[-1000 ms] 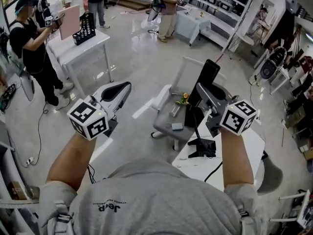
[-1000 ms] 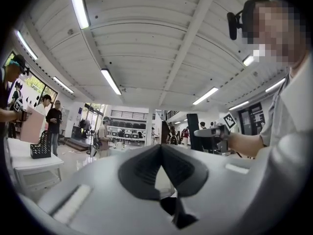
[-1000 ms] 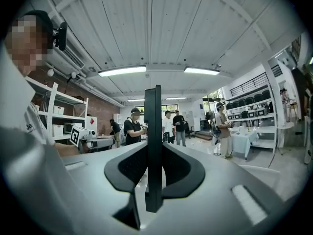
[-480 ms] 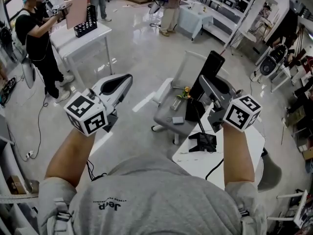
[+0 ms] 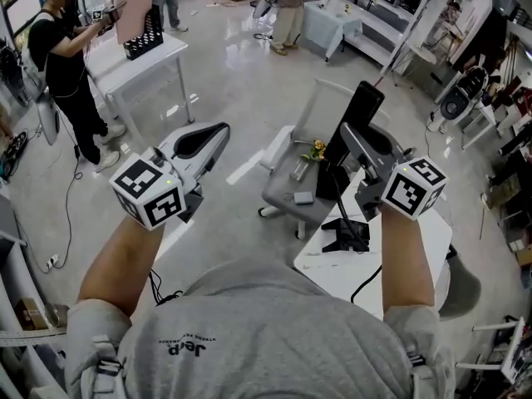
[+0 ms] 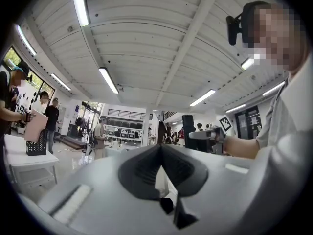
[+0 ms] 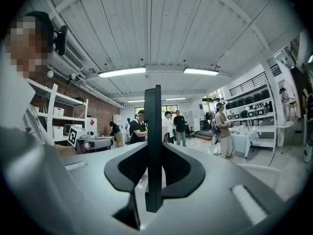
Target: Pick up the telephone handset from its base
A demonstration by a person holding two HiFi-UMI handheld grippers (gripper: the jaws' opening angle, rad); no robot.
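Observation:
My right gripper is shut on a thin black handset, which stands upright and edge-on between its pads. It is held in the air above the white table, clear of its black base stand. A cable runs off that stand. My left gripper hangs over the floor at the left, and its pads meet at the tips with nothing between them. Each gripper also shows in the other's view: the left gripper and the right gripper.
A grey office chair with small items on its seat stands just left of the white table. A second white table with a black rack is at the far left, a person beside it. Shelves and more people are at the back.
Both grippers stay about where they were, and the right one keeps the handset. Only the head view has shifted a little.

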